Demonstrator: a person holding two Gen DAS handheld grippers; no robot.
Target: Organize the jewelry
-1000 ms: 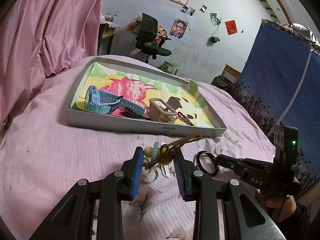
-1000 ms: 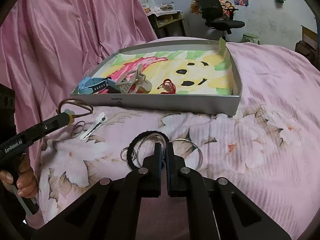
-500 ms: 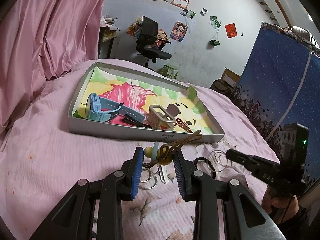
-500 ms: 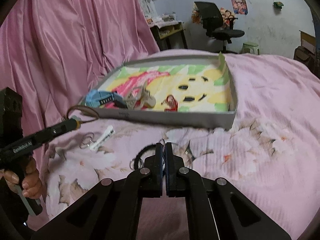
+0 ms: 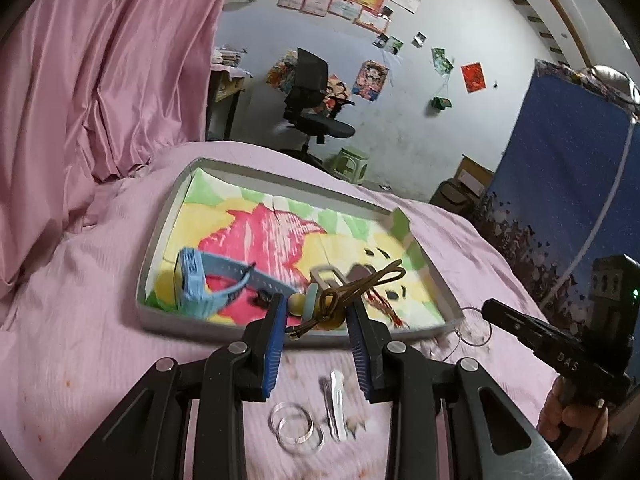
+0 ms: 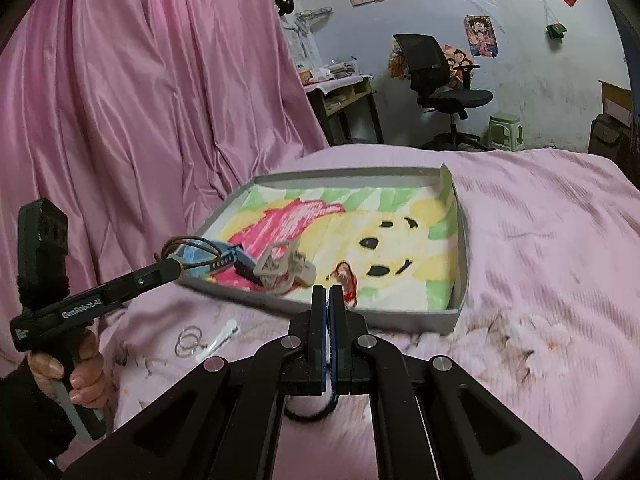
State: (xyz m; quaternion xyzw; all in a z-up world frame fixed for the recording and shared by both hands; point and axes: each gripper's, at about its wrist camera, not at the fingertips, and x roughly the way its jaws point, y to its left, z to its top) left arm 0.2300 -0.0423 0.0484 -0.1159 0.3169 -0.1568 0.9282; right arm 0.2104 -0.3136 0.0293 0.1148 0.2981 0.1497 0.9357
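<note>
A grey tray (image 5: 168,216) with a bright lining lies on the pink bed. It holds a blue watch (image 5: 200,284), a beige claw clip (image 6: 280,268) and a small red piece (image 6: 346,276). My left gripper (image 5: 316,312) is shut on a brown cord bracelet (image 5: 332,308) with beads, over the tray's near wall. In the right wrist view the left gripper (image 6: 174,270) carries the cord loop (image 6: 188,248). My right gripper (image 6: 329,292) is shut. In the left wrist view thin silver hoops (image 5: 472,328) hang from the right gripper (image 5: 490,308), just off the tray's right corner.
Clear rings (image 5: 296,428) and a white hair clip (image 5: 336,400) lie on the bed in front of the tray. A black hair tie (image 6: 308,414) lies under my right gripper. Pink curtain hangs at the left; an office chair (image 6: 436,76) stands beyond the bed.
Both grippers have risen and come closer to the tray. The left one carried the bracelet over the near wall; the right one lifted the silver hoops off the bed.
</note>
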